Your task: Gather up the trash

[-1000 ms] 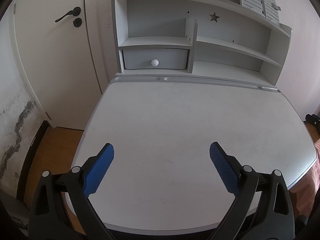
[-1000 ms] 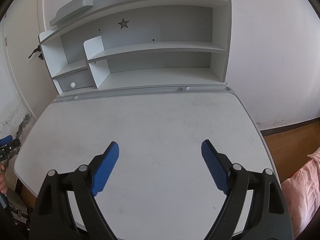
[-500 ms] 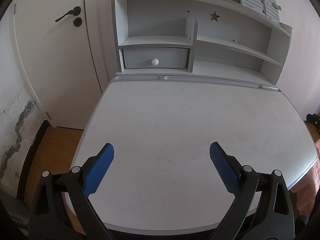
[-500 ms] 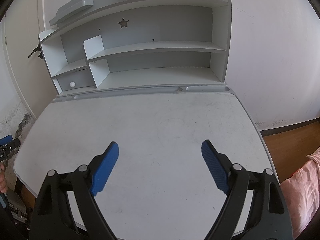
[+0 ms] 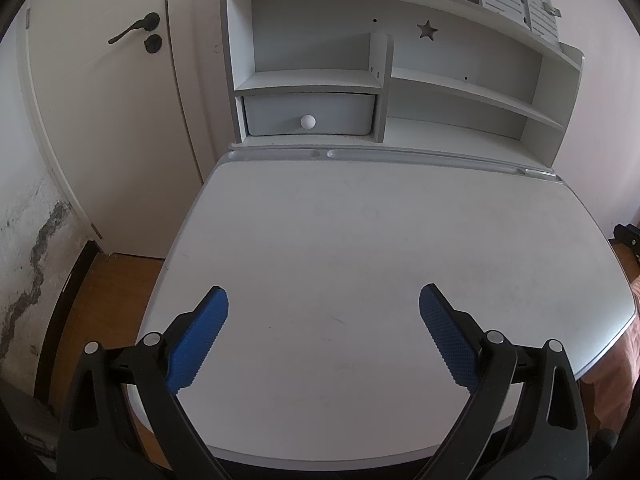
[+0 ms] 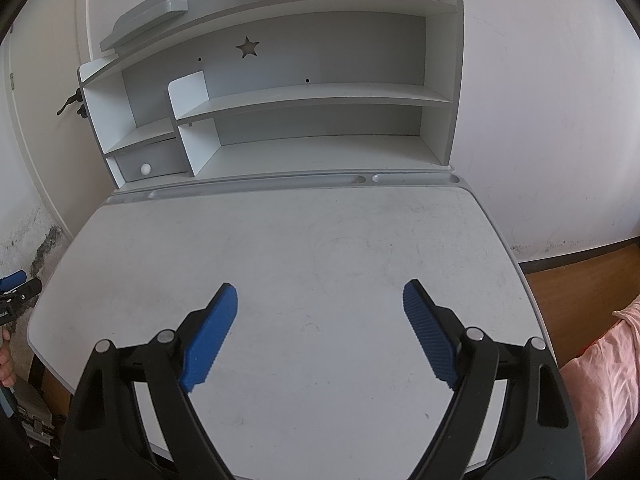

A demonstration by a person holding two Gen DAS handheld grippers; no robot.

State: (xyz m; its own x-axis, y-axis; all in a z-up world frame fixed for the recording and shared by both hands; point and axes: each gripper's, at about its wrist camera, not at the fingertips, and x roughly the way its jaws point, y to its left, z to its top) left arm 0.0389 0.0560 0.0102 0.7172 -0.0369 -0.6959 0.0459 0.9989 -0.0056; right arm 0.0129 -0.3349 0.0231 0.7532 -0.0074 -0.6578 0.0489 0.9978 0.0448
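I held my left tongs [image 5: 323,336] and right tongs [image 6: 320,330] wide open and empty above the bare white desk [image 6: 360,240], no trash showing on it or its shelves [image 5: 460,92], so I judged the next move was searching elsewhere.

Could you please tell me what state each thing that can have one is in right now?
left tool: open, nothing between its pads, above the desk.
right tool: open, nothing between its pads, above the desk.
drawer: shut.
door: shut, handle level.
desk: top bare, faintly scuffed, no trash on it.
shelves: nothing on the open boards in view.
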